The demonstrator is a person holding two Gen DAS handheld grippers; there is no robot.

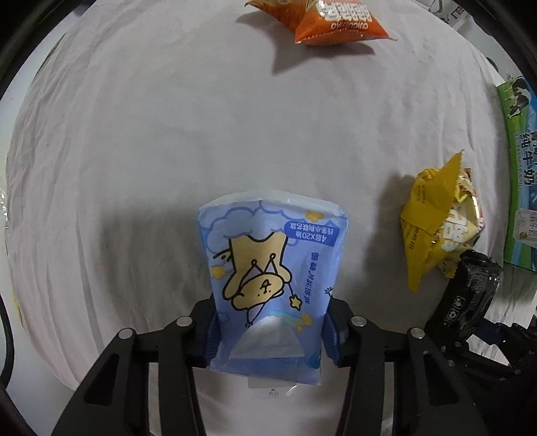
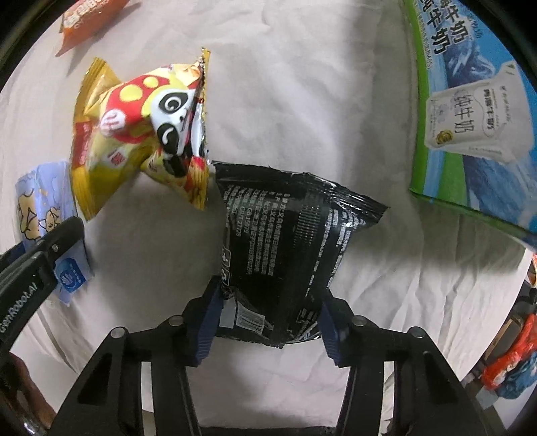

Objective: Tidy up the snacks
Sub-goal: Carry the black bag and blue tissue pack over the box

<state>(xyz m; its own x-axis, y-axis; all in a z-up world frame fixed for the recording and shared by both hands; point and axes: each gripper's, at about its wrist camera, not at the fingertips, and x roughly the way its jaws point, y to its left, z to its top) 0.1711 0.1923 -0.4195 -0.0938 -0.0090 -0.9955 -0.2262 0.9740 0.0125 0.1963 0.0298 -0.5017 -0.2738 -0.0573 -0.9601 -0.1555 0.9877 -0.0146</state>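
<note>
My left gripper (image 1: 270, 330) is shut on a light blue tissue pack (image 1: 273, 268) with a cartoon bear; the pack stands up between the blue pads above the white cloth. My right gripper (image 2: 268, 322) is shut on a black snack bag (image 2: 285, 255), gripped at its lower end. A yellow panda snack bag (image 2: 141, 134) lies just left of the black bag, touching its top corner; the left wrist view shows this yellow bag (image 1: 436, 228) at the right. The blue pack (image 2: 43, 208) and the left gripper also appear at the left edge of the right wrist view.
An orange snack bag (image 1: 335, 23) lies at the far edge of the white cloth (image 1: 167, 134). A green and blue milk carton box (image 2: 476, 110) stands at the right. Red and blue packets (image 2: 510, 369) lie beyond the table's right edge.
</note>
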